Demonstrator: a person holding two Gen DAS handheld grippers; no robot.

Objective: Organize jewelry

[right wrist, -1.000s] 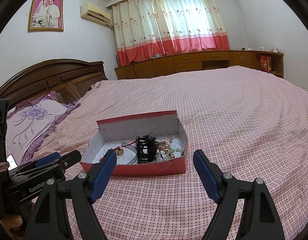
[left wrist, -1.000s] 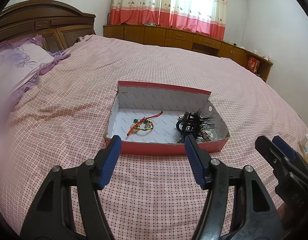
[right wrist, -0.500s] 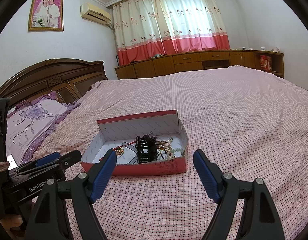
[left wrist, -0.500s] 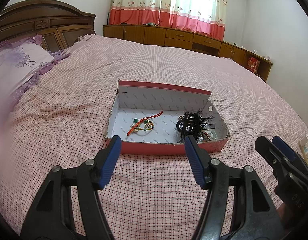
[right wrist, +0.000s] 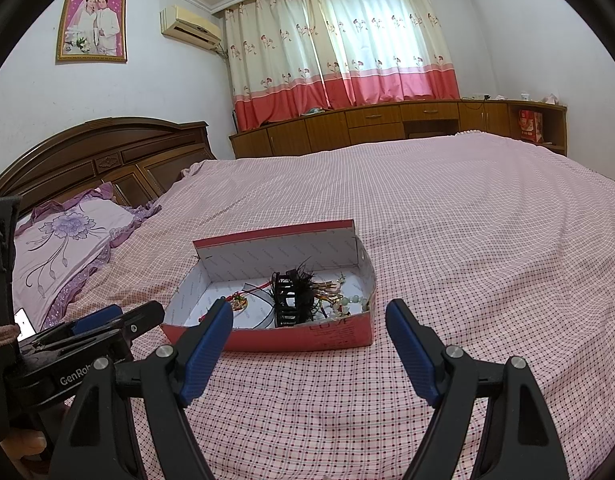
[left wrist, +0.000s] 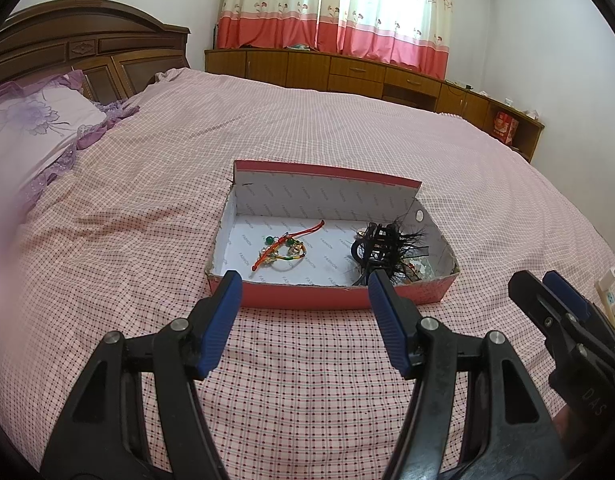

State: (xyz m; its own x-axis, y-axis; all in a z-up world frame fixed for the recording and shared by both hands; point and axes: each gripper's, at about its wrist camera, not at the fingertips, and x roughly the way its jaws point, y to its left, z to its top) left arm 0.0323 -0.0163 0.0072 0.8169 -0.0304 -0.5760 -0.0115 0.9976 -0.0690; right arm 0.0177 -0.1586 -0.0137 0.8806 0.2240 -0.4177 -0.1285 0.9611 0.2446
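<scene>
A red cardboard box with a white inside lies open on the pink checked bed. In its left part lies a red-and-green corded bracelet. In its right part sits a black feathered hair clip beside a tangle of beaded jewelry. My left gripper is open and empty, just short of the box's near wall. My right gripper is open and empty, also in front of the box. Each gripper shows at the edge of the other's view.
The bed's pink checked cover spreads all around the box. A purple flowered pillow and wooden headboard are at the left. A low wooden cabinet runs under the curtains at the back. A white power strip lies at the right.
</scene>
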